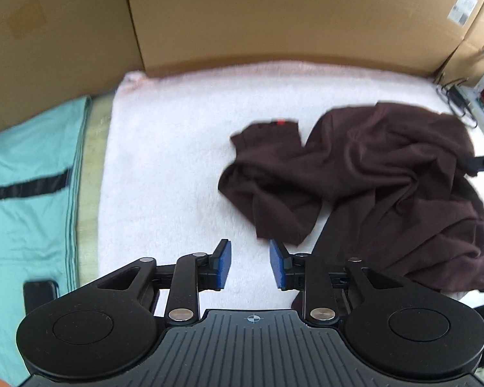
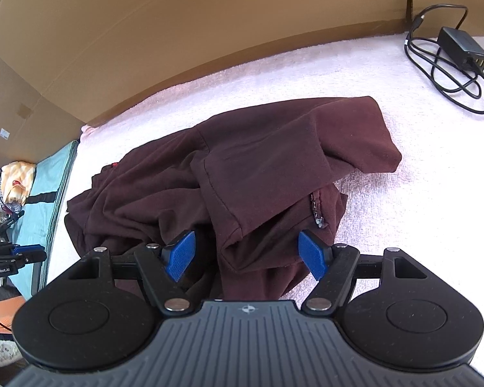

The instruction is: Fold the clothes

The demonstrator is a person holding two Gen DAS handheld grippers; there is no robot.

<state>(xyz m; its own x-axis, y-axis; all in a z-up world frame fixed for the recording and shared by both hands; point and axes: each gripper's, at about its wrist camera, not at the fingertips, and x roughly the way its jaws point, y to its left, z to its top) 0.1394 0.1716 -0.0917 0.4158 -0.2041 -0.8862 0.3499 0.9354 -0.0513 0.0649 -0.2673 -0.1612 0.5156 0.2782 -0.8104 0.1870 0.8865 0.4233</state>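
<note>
White fleecy blanket [image 1: 164, 148] covers the work surface, with cardboard walls [image 1: 274, 19] standing behind it.

Nearest, the left gripper [image 1: 250, 263] hangs over bare blanket, its blue pads apart with nothing between them. The one dark maroon garment [image 1: 364, 174] lies ahead and to the right of it; the closest flap ends just past the right pad, not touching as far as I can tell.

The right gripper [image 2: 247, 253] sits directly over the garment [image 2: 242, 167], pads spread wide on either side of a hemmed fold without pressing on it. It is plainly the nearer of the two.

The garment is crumpled, its long axis running roughly crosswise before the right gripper, a zipped pocket just ahead of the right pad.

Farther off to the right lies one black charger [image 2: 461, 48] with its coiled cable.

Count: one garment, two grippers, one charger.
</note>
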